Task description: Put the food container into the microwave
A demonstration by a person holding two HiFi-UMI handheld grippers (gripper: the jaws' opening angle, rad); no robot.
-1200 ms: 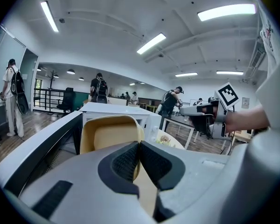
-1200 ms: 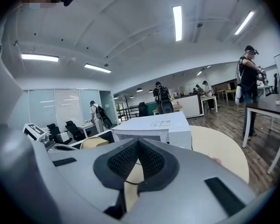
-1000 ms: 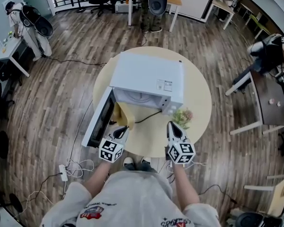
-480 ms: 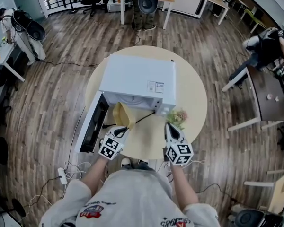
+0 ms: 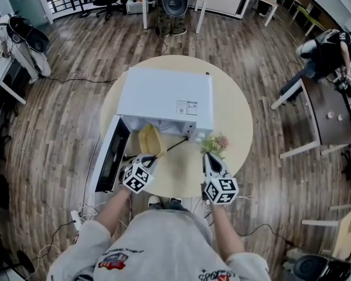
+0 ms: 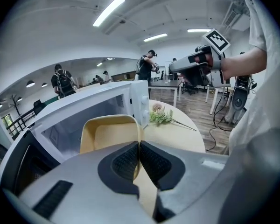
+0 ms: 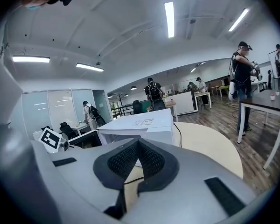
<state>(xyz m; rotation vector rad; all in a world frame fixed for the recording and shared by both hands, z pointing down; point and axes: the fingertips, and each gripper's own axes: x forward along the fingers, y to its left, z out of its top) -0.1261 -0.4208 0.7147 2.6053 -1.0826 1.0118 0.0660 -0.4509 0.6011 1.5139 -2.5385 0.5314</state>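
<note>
On the round table (image 5: 237, 122), the left gripper (image 5: 147, 160) pinches the food container (image 5: 150, 140) before the open microwave (image 5: 164, 95); the right gripper (image 5: 209, 157) is closed, empty.

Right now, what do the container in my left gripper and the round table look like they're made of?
Food container: probably plastic. It is pale yellow, smooth and matte, and its thin wall is pinched in the left gripper.
Table: likely laminate or painted wood. The top is cream, evenly matte and shows no grain, so I can't tell which.
</note>
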